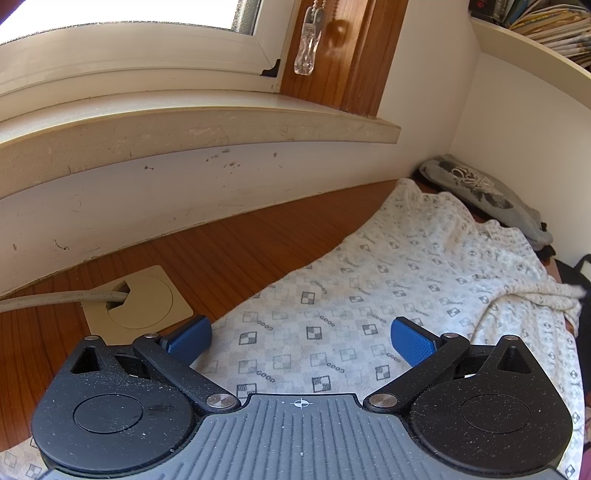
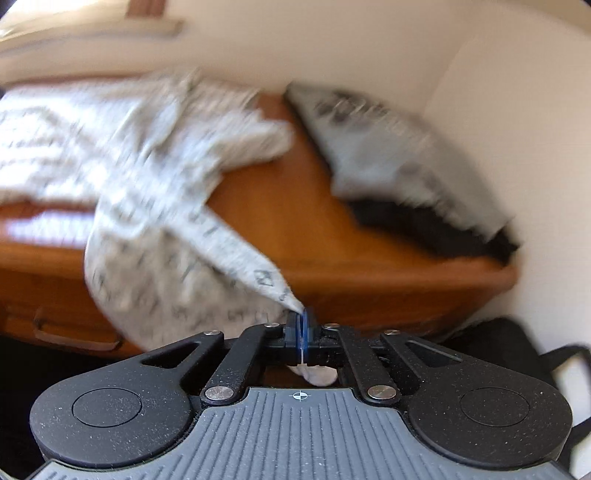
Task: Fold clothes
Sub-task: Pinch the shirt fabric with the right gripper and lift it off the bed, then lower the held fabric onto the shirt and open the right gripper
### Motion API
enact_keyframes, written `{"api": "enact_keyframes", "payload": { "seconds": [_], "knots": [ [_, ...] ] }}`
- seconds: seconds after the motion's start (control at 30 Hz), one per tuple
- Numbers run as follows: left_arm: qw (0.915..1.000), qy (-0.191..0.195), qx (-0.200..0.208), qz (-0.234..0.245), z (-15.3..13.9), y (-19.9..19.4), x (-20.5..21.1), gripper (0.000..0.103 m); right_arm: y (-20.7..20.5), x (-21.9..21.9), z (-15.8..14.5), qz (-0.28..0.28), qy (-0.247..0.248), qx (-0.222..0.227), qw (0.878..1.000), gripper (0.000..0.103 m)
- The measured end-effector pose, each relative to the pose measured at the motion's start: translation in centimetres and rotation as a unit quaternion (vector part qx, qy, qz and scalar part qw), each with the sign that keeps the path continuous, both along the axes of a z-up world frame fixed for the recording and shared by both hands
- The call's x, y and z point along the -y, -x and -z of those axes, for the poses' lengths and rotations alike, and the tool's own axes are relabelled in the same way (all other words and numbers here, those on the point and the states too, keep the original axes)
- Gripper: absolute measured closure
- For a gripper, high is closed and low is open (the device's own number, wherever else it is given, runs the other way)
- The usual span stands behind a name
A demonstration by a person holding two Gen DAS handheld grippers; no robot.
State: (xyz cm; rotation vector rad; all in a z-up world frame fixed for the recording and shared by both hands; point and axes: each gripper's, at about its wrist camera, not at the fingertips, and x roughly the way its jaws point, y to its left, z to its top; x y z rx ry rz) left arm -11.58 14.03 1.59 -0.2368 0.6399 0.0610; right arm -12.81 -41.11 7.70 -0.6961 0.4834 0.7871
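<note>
Right gripper [image 2: 301, 325] has its jaws pinched tight on a corner of the white patterned garment [image 1: 369, 295], and the cloth runs taut from that pinch up toward ten o'clock in the right wrist view, a stretched strip with the slack bellying off the desk's front edge below it. That looks like a pull to draw a sleeve or hem out straight, though the heavy blur there keeps me from saying which part of the garment it is. Over on the other side, the left gripper [image 1: 301, 341] hovers with its jaws spread wide, blue pads either side of the checkered print, nothing between them; my read is it is placed to pin or pick up the near edge while the right side tensions the cloth. The garment itself lies mostly flat across the wooden desk [image 1: 229, 236], bunched and rumpled toward three o'clock, so not a tidy fold as it lies now. A folded grey printed garment [image 1: 480, 188] sits in the corner at two o'clock on top of something dark. At nine o'clock a beige cable grommet [image 1: 144, 299] takes a grey cable [image 1: 55, 297]. Above runs a scuffed white wall, a window sill [image 1: 184, 125], a clear blind-cord pull [image 1: 308, 48], and a shelf of books [image 1: 546, 22] at one o'clock.
</note>
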Motion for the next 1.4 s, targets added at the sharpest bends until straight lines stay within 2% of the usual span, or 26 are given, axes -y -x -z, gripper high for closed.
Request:
{"api": "enact_keyframes", "payload": {
  "seconds": [0.07, 0.17, 0.23, 0.33, 0.4, 0.5, 0.67, 0.8, 0.83, 0.9, 1.03, 1.4],
  "knots": [
    [1.0, 0.001, 0.0, -0.001, 0.0, 0.0, 0.0, 0.0, -0.2, -0.1, -1.8, 0.006, -0.001, 0.028, 1.0, 0.101],
    [1.0, 0.003, 0.001, -0.002, 0.0, 0.0, 0.0, 0.0, 0.0, -2.4, -4.9, 0.0, 0.005, 0.106, 0.994, 0.101],
    [1.0, 0.004, 0.002, -0.002, 0.0, 0.1, -0.1, 0.0, 0.3, -4.6, -7.4, -0.013, -0.011, 0.148, 0.989, 0.101],
    [1.0, 0.005, 0.003, -0.002, 0.0, 0.1, -0.1, 0.0, 1.5, -8.5, -10.6, -0.056, -0.054, 0.18, 0.981, 0.101],
    [1.0, 0.003, 0.002, -0.001, 0.0, 0.1, -0.1, 0.0, 3.1, -11.4, -11.7, -0.098, -0.078, 0.181, 0.975, 0.101],
    [1.0, 0.001, 0.001, -0.001, 0.0, 0.0, 0.0, 0.0, 5.7, -15.6, -10.6, -0.163, -0.09, 0.164, 0.969, 0.101],
    [1.0, 0.002, 0.001, -0.002, 0.0, 0.1, 0.0, 0.0, 7.4, -19.7, -4.7, -0.218, -0.063, 0.097, 0.969, 0.101],
    [1.0, 0.0, 0.0, -0.002, 0.0, 0.0, 0.0, 0.0, 7.5, -19.7, -1.1, -0.219, -0.063, 0.042, 0.973, 0.097],
    [1.0, 0.0, 0.0, -0.002, 0.0, 0.1, 0.0, 0.0, 7.5, -19.5, -0.5, -0.217, -0.066, 0.031, 0.973, 0.091],
    [1.0, -0.001, 0.0, -0.002, 0.0, 0.1, 0.1, 0.0, 7.8, -18.9, 0.2, -0.21, -0.08, 0.01, 0.974, 0.087],
    [1.0, -0.003, -0.001, -0.003, 0.0, 0.1, 0.1, 0.0, 8.7, -18.3, 1.8, -0.196, -0.1, -0.009, 0.975, 0.081],
    [1.0, -0.001, 0.0, -0.003, 0.1, 0.1, 0.1, 0.0, 6.6, -17.6, 3.4, -0.166, -0.163, -0.059, 0.971, 0.08]
  ]
}}
